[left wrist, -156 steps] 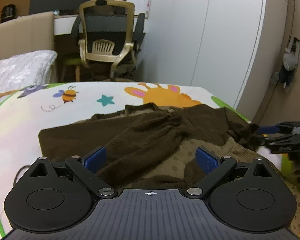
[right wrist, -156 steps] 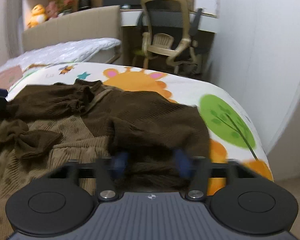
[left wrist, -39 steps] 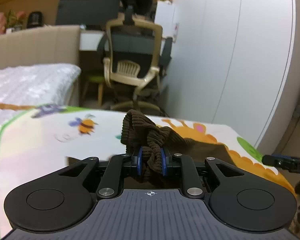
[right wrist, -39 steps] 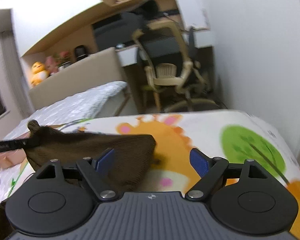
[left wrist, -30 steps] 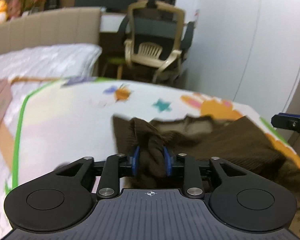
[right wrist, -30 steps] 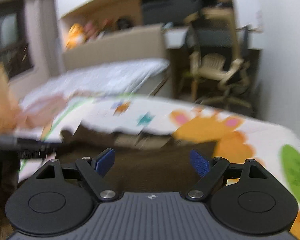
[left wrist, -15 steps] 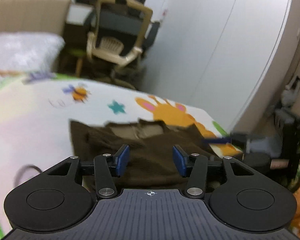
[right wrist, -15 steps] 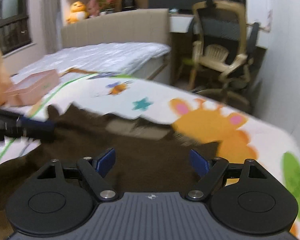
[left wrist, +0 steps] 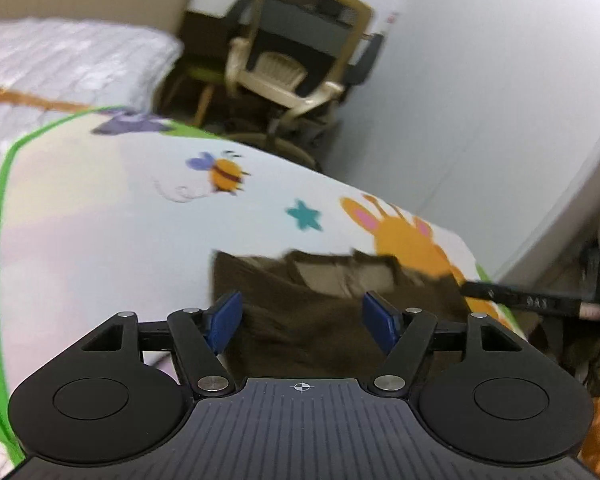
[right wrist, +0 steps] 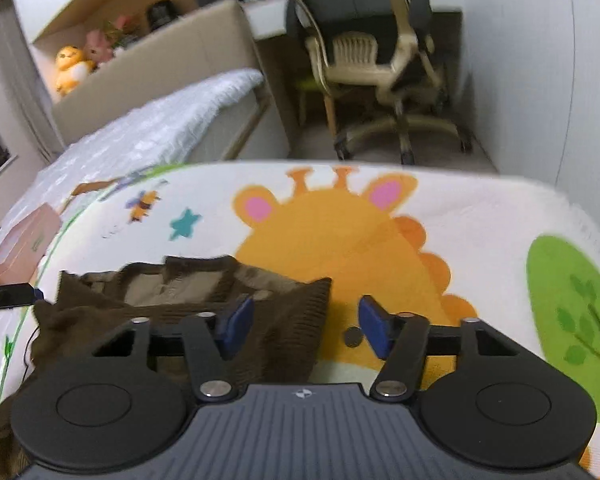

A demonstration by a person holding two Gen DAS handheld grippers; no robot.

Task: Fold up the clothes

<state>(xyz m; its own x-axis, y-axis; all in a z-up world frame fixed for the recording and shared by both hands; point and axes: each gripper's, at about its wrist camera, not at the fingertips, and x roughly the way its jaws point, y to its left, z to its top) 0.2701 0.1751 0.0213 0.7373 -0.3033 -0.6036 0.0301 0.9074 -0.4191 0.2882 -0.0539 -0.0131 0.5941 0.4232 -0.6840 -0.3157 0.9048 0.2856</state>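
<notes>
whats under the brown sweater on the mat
The brown sweater lies on the cartoon play mat, its right edge over the orange giraffe print. A lighter tan layer shows at its open neck. Whatever else lies beneath is covered.

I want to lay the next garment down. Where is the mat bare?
Bare mat left of the brown garment, by the bee and star; also right of it, over the giraffe towards the tree. Crowded at the garment.

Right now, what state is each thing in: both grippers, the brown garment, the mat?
Left gripper: open, jaws just been opening, holding nothing.
Right gripper: open, jaws just been closing, garment corner between the pads, not pinched.
Brown garment: lying on the mat, partly folded.
Play mat: spread flat.
</notes>
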